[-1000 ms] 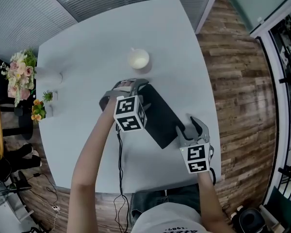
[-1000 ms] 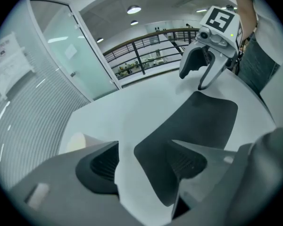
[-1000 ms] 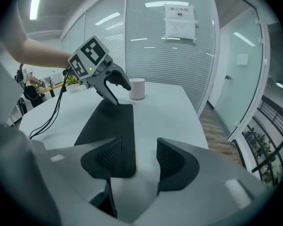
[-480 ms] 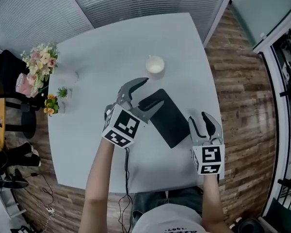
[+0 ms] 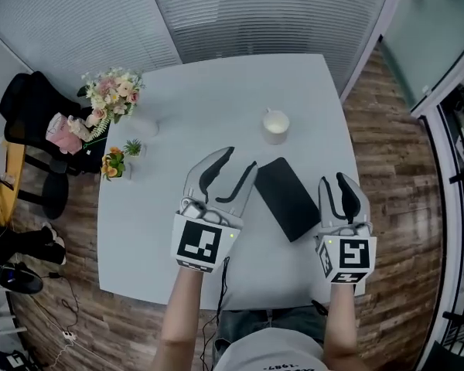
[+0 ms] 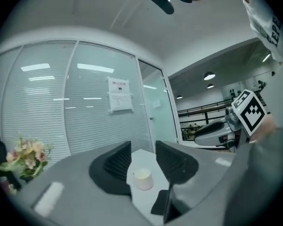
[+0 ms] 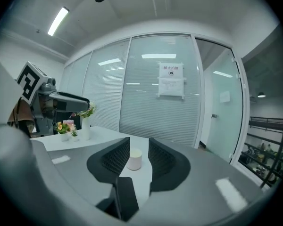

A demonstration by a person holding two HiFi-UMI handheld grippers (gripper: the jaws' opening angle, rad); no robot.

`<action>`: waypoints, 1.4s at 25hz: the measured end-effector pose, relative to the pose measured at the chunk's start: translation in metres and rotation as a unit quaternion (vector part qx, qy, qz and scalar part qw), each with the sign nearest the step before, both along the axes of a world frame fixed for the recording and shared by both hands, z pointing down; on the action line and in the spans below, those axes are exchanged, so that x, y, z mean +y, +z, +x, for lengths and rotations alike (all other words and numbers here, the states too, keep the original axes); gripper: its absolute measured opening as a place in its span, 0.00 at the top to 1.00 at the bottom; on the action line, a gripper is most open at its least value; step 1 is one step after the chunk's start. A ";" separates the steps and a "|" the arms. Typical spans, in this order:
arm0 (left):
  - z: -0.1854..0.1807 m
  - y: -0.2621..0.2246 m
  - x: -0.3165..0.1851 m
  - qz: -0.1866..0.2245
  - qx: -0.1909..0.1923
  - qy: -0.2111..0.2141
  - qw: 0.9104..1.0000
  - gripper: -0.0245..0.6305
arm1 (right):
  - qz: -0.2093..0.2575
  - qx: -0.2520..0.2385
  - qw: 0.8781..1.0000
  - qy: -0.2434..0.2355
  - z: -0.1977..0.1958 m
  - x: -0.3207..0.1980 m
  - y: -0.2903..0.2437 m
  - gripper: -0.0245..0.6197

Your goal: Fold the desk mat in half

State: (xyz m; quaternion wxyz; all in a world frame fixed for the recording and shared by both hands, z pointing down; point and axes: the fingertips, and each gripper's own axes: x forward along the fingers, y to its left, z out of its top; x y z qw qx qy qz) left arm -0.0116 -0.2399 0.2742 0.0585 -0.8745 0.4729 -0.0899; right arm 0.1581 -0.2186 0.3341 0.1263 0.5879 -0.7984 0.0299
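We found the desk mat (image 5: pixel 288 199) lying flat on the white table (image 5: pixel 216 91) as a narrow black strip, which we judged to be already doubled over. It lay between our two grippers and below them. Its long axis ran on a slant, from just short of the cup (image 5: pixel 275 124) at the far end down toward the table's near right edge. The left gripper (image 5: pixel 238 161) hung above the table off the strip's far left corner, and the right gripper (image 5: pixel 334 182) hung beside its near right end. Neither touched it, and we could not call one clearly nearer than the other. Any further move on the mat would have meant coming down and inward from either side.

In its own view the left gripper's jaws stood apart with nothing held, only the distant cup showing through the gap. The right gripper's jaws had just been closing and stood partly apart, also with nothing between them but the far-off cup. Both pointed out across the table rather than down.

A second earlier both grippers had been low at the mat, the left at its far end and the right at its near corner. Since then both had risen clear of it.
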 end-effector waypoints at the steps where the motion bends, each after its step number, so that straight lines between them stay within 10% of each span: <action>1: -0.008 -0.006 0.005 0.015 0.000 -0.017 1.000 0.73 | 0.005 -0.001 1.000 -0.002 -0.005 0.001 -0.004 0.74; 19: -0.094 -0.026 0.054 0.032 0.073 -0.186 0.979 0.96 | 0.055 -0.013 0.998 -0.011 -0.040 0.019 -0.041 0.88; 35: -0.081 -0.035 0.056 0.033 0.086 -0.185 0.978 0.96 | 0.071 -0.018 0.997 -0.001 -0.030 0.020 -0.052 0.93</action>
